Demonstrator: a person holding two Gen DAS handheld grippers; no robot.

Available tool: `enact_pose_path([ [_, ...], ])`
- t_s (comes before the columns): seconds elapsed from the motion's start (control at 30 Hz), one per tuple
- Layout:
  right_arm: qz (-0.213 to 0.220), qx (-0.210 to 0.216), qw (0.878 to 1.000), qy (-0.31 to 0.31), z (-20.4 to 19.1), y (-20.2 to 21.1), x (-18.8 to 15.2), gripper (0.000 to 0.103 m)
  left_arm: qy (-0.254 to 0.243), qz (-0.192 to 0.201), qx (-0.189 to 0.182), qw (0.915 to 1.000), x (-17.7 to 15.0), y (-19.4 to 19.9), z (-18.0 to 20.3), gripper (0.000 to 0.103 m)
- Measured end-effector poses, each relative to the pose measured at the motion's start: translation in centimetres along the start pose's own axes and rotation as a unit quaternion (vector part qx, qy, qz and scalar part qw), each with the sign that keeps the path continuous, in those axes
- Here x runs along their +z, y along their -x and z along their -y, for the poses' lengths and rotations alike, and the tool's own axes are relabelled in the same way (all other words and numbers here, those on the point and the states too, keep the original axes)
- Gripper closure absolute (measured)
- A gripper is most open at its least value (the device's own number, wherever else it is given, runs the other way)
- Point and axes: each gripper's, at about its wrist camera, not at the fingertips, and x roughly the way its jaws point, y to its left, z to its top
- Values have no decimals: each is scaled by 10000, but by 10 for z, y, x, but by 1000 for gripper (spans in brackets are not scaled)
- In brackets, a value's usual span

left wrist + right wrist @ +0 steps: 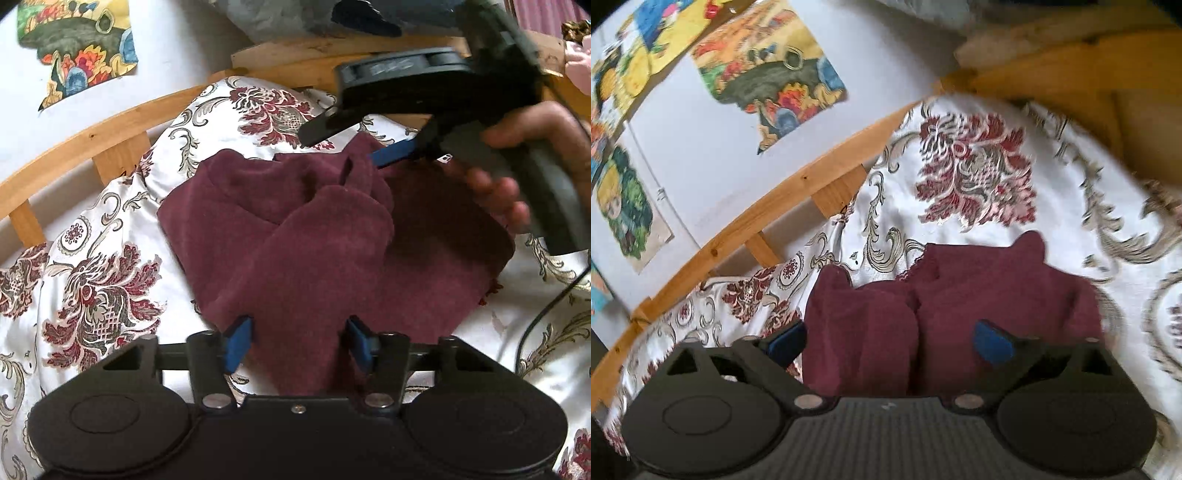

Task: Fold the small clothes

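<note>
A maroon fleece garment (314, 236) lies crumpled on a white floral bedspread (92, 288). My left gripper (298, 343) sits low over the garment's near edge. Its blue pads (236, 343) stand on either side of a strip of the fabric and do not visibly pinch it. In the left wrist view my right gripper (351, 144), held by a hand (517, 162), hovers over the garment's far right part, jaws apart. In the right wrist view the right gripper (890, 343) is wide open above the garment (960, 295), with the cloth below its pads (993, 343), not gripped.
A wooden bed rail (92, 136) curves behind the bedspread, with a white wall and colourful pictures (77, 40) beyond. A black cable (543, 314) trails over the bedspread at the right. More bedspread (979, 177) lies beyond the garment.
</note>
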Motion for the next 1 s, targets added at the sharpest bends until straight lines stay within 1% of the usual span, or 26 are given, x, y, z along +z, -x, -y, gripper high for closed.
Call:
enact_pose_path([
  [0.07,-82,-41,10000,-16,1,-13,1,19,38,-21,-42,10000,0,0,-2,51],
  [0.13,-183,-48,9998,15,0,-24,1,27,70,-44,-76,9999,0,0,-3,52],
  [0.2,-284,-31,9996,79,-3,-30,-2,33,107,-55,-97,9999,-1,0,-4,53],
  [0.23,-336,-43,9994,96,-4,-32,-3,35,126,-58,-104,9998,-1,0,-5,54],
  [0.3,-399,18,9991,129,-7,-38,-6,35,139,-60,-108,9998,-2,0,-4,55],
  [0.37,-431,-62,9989,155,-10,-43,-9,35,114,-62,-94,9999,-1,0,-4,55],
  [0.4,-443,-120,9988,154,-11,-47,-10,38,97,-63,-85,9999,-1,0,-3,55],
  [0.47,-412,-187,9989,91,-11,-50,-11,68,76,-64,-76,9999,-1,0,-3,57],
  [0.5,-360,-228,9991,81,-12,-49,-11,74,64,-59,-72,9999,-1,0,-3,57],
  [0.53,-295,-245,9992,115,-13,-47,-12,82,59,-50,-73,9999,-1,1,-3,59],
  [0.57,-228,-282,9992,186,-15,-45,-12,88,52,-36,-82,9999,-2,2,-3,61],
  [0.67,-48,-422,9974,575,-26,-36,-13,91,-15,61,-66,10000,-3,5,-1,66],
  [0.8,255,-554,9922,1089,-37,-14,-11,92,-123,226,-33,9997,0,12,6,69],
  [1.0,569,-768,9822,1616,-40,19,-6,92,-652,523,48,9965,8,20,30,71],
])
